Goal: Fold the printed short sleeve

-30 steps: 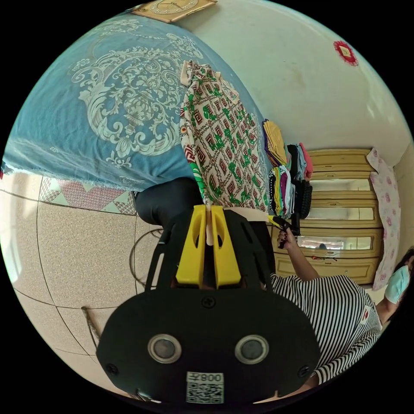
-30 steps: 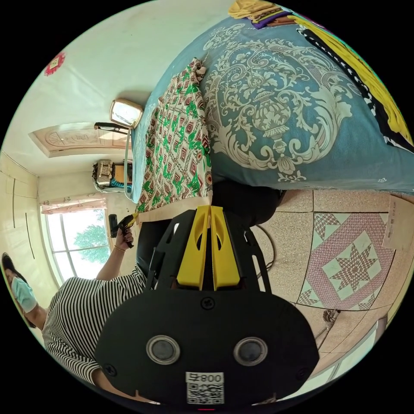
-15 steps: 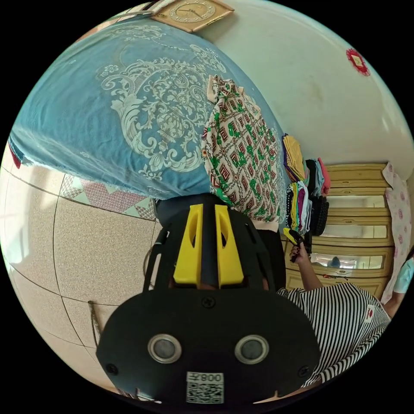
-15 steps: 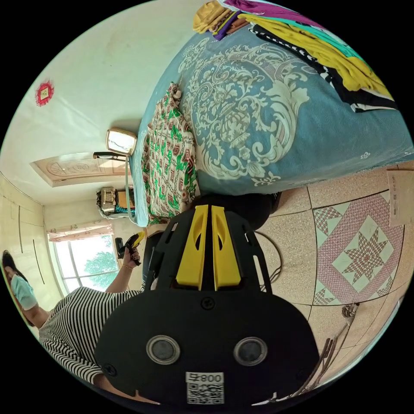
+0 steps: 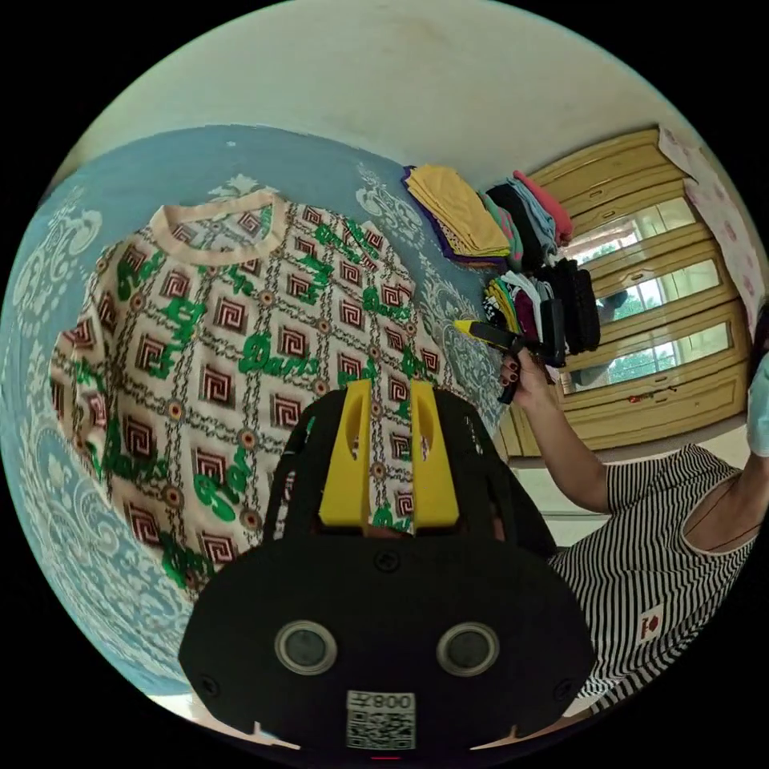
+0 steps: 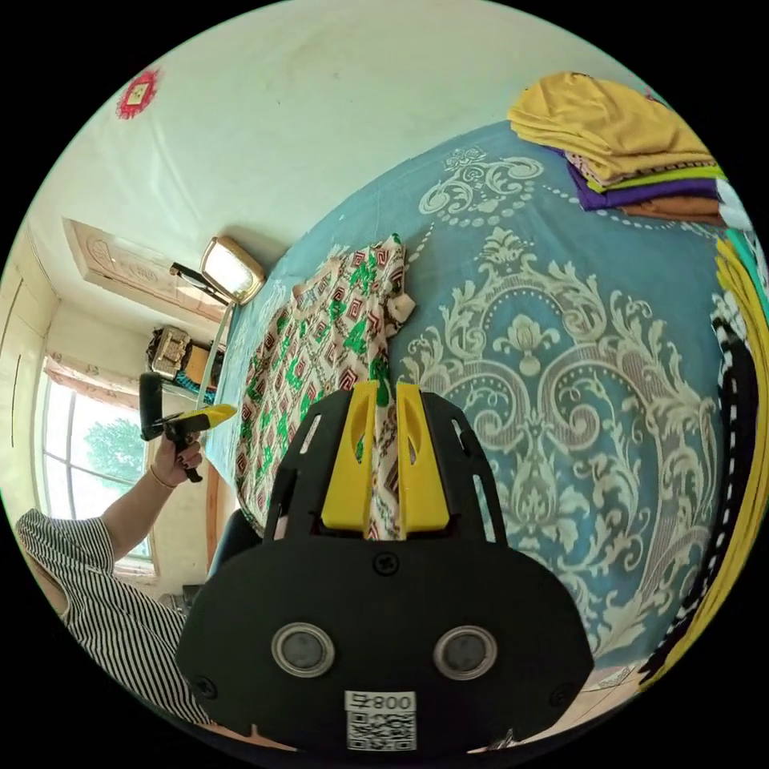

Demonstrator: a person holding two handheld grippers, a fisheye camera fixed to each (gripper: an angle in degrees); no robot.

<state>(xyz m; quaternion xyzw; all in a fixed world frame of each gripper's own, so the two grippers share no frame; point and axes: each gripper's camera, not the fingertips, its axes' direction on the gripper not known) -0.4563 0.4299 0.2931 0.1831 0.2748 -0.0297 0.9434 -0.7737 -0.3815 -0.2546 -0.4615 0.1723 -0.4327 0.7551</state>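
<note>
Blue bedspread (image 5: 48, 448) with a pale scroll pattern covers the working surface, below a plain light wall (image 6: 336, 104). On the left of the left gripper view, the printed short sleeve (image 5: 200, 336) lies spread flat on this bedspread, its cream collar toward the wall. Lower centre, the left gripper (image 5: 390, 392) hovers above the garment's lower part with its yellow jaws parted and nothing between them. Further right, a stack of folded clothes (image 5: 460, 212) sits at the bedspread's far edge, beside a wooden wardrobe (image 5: 657, 320). The right gripper (image 5: 489, 332) appears there in the person's hand (image 5: 529, 380).

At the left of the right gripper view, the left gripper (image 6: 192, 418) is held near a window (image 6: 96, 448). The shirt (image 6: 320, 360) lies on the bedspread (image 6: 577, 376). At centre, a fold of its fabric runs between the right gripper (image 6: 385, 392) jaws; whether they pinch it cannot be determined. Folded clothes (image 6: 617, 136) lie top right.
</note>
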